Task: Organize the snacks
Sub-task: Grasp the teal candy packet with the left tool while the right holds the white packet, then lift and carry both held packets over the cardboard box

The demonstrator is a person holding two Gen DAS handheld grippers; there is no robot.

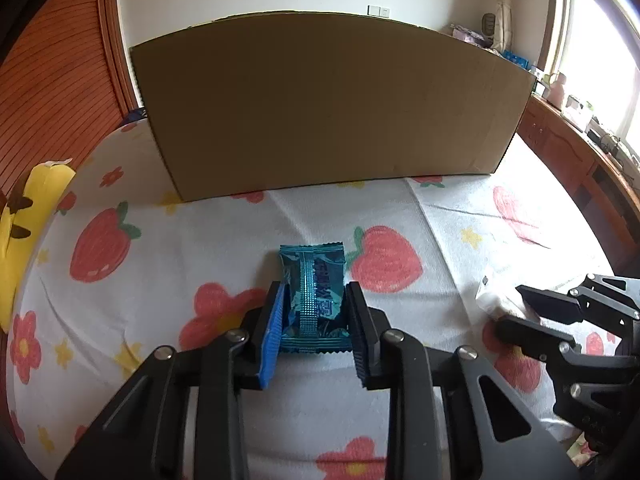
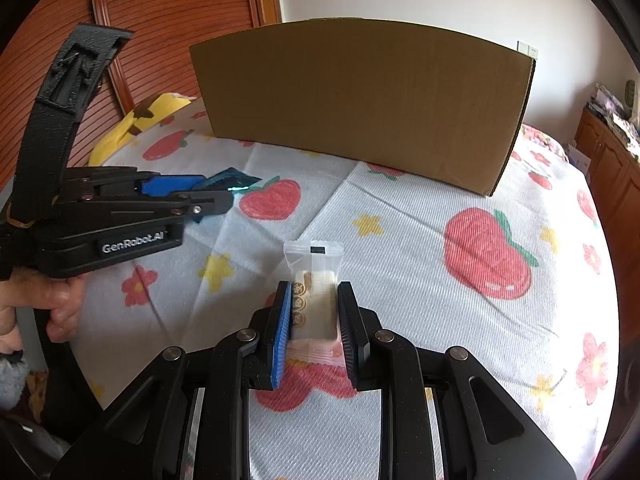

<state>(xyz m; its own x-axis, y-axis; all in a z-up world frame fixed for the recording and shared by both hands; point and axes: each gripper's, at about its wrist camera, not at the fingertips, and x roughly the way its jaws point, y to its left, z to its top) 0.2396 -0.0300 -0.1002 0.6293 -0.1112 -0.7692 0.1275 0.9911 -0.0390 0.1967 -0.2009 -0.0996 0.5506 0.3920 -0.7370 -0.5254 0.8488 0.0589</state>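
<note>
My left gripper (image 1: 316, 292) is shut on a blue foil snack packet (image 1: 314, 280), held by its sides over the strawberry-print bedspread (image 1: 200, 240). My right gripper (image 2: 313, 292) is shut on a clear-wrapped beige snack bar (image 2: 314, 280) with a white sealed top end. A large brown cardboard box (image 1: 328, 100) stands ahead of both grippers; only its near wall shows, also in the right wrist view (image 2: 360, 100). The left gripper (image 2: 224, 194) with the blue packet (image 2: 228, 180) shows at the left of the right wrist view. The right gripper (image 1: 516, 308) shows at the right of the left wrist view, beside the white wrapper (image 1: 496, 296).
A yellow plush toy (image 1: 28, 216) lies at the bed's left edge, also in the right wrist view (image 2: 132, 124). A wooden slatted door (image 2: 160, 20) is behind on the left. A wooden cabinet (image 1: 576, 152) with clutter runs along the right under a window.
</note>
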